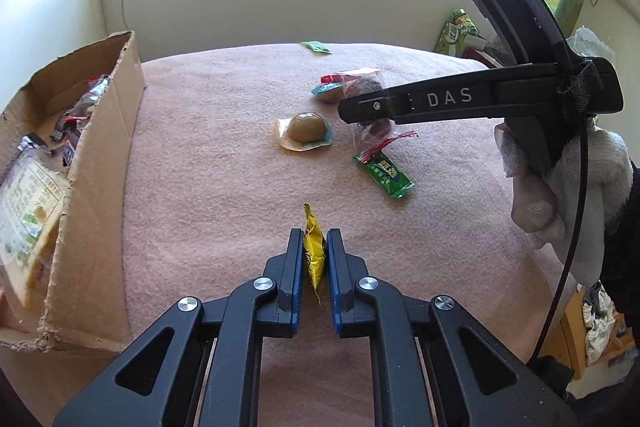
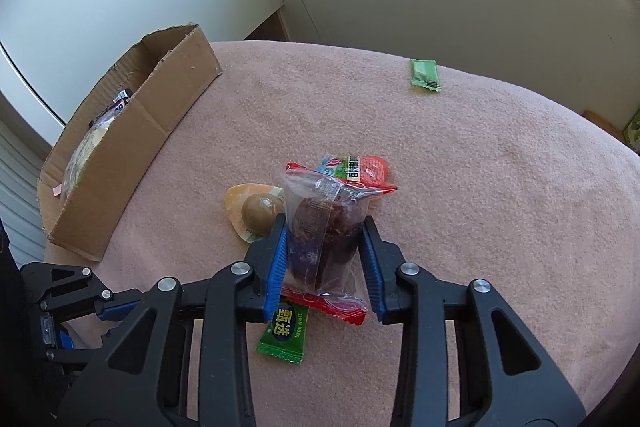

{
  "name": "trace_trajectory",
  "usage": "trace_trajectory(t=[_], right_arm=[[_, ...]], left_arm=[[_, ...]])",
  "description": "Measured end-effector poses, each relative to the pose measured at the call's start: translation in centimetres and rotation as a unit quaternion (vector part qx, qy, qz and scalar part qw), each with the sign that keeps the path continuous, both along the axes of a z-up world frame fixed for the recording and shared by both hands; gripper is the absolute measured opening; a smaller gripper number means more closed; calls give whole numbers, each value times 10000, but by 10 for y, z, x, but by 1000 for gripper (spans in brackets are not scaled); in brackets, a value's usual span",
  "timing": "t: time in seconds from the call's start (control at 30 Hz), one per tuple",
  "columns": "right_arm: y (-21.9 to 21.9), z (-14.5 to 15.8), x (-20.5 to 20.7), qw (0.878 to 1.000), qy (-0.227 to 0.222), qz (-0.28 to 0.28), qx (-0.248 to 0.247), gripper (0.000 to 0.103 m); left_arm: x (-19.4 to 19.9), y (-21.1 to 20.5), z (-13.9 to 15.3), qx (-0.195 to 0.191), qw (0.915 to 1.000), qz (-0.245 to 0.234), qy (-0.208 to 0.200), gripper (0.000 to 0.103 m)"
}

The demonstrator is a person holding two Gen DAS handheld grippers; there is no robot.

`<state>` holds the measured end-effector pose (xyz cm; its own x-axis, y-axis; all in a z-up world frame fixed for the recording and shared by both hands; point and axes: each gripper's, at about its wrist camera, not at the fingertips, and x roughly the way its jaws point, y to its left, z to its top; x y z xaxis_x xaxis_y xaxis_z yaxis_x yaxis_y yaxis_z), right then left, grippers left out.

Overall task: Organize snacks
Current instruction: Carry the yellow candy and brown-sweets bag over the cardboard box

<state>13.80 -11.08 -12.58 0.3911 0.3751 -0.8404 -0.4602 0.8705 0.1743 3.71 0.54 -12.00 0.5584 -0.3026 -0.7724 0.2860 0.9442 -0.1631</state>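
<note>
My left gripper point(image 1: 315, 239) is shut on a small yellow snack packet point(image 1: 313, 251) just above the pink cloth. My right gripper point(image 2: 325, 227) is shut on a clear packet with a dark red-brown snack point(image 2: 324, 231) and red ends. In the left wrist view the right gripper's body point(image 1: 460, 101) hangs over the snack pile. A packed brown egg point(image 1: 306, 127) point(image 2: 258, 211), a green bar packet point(image 1: 384, 173) point(image 2: 285, 331) and a red and green packet point(image 2: 360, 169) lie on the cloth. The cardboard box point(image 1: 96, 163) point(image 2: 132, 143) at the left holds several snacks.
Another small green packet point(image 2: 425, 75) point(image 1: 316, 47) lies far back on the pink cloth point(image 1: 224, 155). A green carton point(image 1: 456, 33) stands at the back right by the wall. A gloved hand point(image 1: 560, 183) holds the right gripper.
</note>
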Motion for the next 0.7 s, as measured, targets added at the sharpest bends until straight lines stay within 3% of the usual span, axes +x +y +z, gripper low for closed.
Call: trace_trajectory(t=[0.33,0.7], right_arm=[[-21,24,-9,9996,-209,-132,155,36],[1,52,-13,9985,-488,114,204,36]], left_arm=[[-17,39,24,-173,9995,192,-185,10],[-26,71,52,-214,9969,537,-541,10]])
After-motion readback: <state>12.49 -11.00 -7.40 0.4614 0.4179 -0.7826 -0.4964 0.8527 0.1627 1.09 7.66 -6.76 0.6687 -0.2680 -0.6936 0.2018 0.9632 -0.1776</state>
